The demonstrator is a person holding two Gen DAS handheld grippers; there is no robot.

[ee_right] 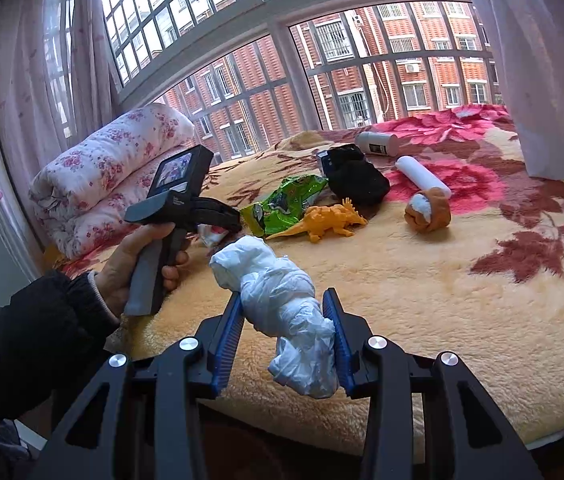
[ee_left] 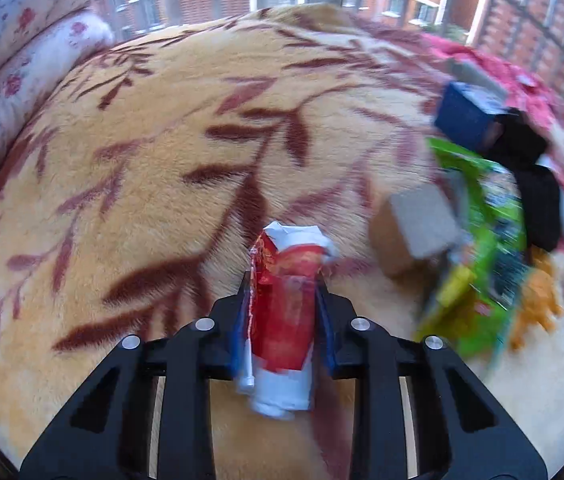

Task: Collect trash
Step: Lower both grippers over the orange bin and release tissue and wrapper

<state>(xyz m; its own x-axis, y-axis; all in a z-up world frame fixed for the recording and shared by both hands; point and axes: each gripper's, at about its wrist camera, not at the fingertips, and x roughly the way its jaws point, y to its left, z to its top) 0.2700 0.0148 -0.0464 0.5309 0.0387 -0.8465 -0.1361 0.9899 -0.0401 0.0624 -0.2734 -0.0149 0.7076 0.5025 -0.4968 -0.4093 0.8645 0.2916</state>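
Note:
My left gripper (ee_left: 284, 288) is shut on a crumpled red and white wrapper (ee_left: 286, 304), held above the beige floral blanket (ee_left: 162, 160). My right gripper (ee_right: 284, 300) is shut on a wad of white plastic bag (ee_right: 282, 308) above the bed's front edge. In the right wrist view the left gripper (ee_right: 230, 216) is held by a hand at the left, its tips near a green snack bag (ee_right: 288, 202). The green bag also shows blurred in the left wrist view (ee_left: 478, 256).
On the blanket lie an orange toy dinosaur (ee_right: 332, 220), a black cloth (ee_right: 356, 178), a blue box (ee_left: 468, 116), a grey block (ee_left: 422, 224), a white roll (ee_right: 422, 174), a brown sock roll (ee_right: 428, 210) and a grey bottle (ee_right: 378, 142). Folded floral quilts (ee_right: 110, 168) sit at the left by the window.

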